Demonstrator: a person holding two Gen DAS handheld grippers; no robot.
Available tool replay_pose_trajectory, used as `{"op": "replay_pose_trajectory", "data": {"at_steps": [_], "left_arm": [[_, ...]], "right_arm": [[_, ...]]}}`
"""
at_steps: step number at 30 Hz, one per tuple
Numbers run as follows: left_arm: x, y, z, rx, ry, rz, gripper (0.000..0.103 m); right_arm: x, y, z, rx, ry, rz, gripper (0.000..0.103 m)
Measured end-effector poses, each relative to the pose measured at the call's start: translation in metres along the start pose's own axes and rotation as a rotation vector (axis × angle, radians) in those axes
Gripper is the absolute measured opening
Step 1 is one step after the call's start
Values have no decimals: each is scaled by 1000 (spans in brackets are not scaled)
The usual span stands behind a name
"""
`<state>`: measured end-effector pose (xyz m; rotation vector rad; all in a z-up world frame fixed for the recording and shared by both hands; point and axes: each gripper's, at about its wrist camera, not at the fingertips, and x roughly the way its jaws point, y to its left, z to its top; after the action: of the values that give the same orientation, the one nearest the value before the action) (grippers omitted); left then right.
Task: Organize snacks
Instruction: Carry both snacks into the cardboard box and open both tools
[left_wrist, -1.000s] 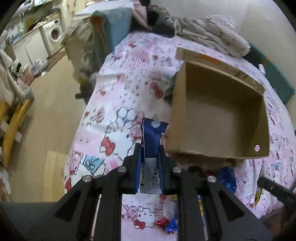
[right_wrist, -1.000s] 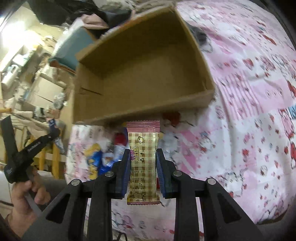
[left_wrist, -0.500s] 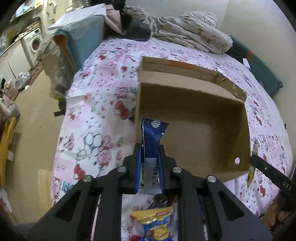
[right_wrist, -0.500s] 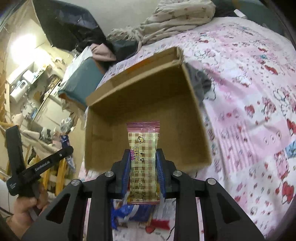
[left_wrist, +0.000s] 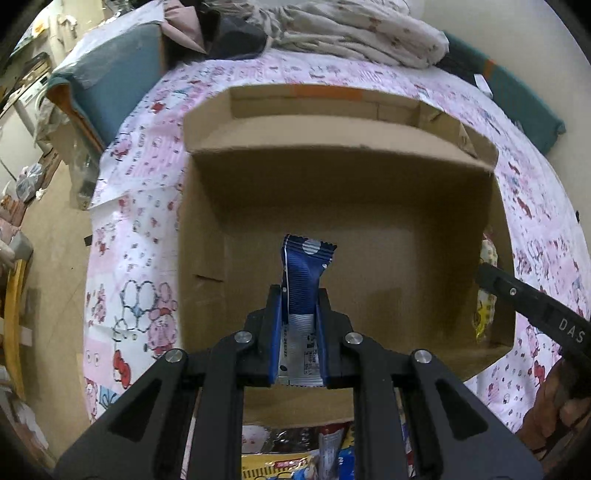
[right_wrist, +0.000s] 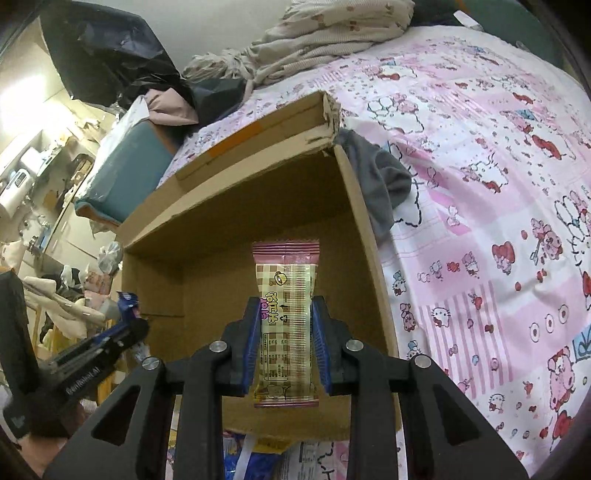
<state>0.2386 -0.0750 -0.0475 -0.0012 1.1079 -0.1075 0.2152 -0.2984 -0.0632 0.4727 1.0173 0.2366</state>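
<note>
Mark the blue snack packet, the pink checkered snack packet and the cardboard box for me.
blue snack packet (left_wrist: 303, 275): left wrist view, ribbed upper half.
pink checkered snack packet (right_wrist: 286, 295): right wrist view, printed middle.
cardboard box (left_wrist: 207, 221): left wrist view, inner left wall.

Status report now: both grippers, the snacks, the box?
Left gripper shut on blue snack. Right gripper shut on pink snack. Both over open cardboard box. Nothing in the way.

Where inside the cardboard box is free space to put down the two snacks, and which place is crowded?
The cardboard box floor is bare from wall to wall beyond the blue snack and pink snack. Outside its near wall, the snack pile on the bedsheet is crowded.
</note>
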Motion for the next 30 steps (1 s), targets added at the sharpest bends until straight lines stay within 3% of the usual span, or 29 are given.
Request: {"op": "replay_pose_trajectory", "data": {"at_steps": [15, 25, 30], "left_arm": [[19, -18, 6, 39, 2, 33, 15], [18, -15, 9, 31, 1, 37, 15], [16, -13, 8, 25, 9, 12, 22]], "right_arm": [[14, -6, -5, 28, 70, -15, 28], [12, -3, -5, 20, 59, -10, 28], [10, -2, -4, 25, 54, 8, 31]]}}
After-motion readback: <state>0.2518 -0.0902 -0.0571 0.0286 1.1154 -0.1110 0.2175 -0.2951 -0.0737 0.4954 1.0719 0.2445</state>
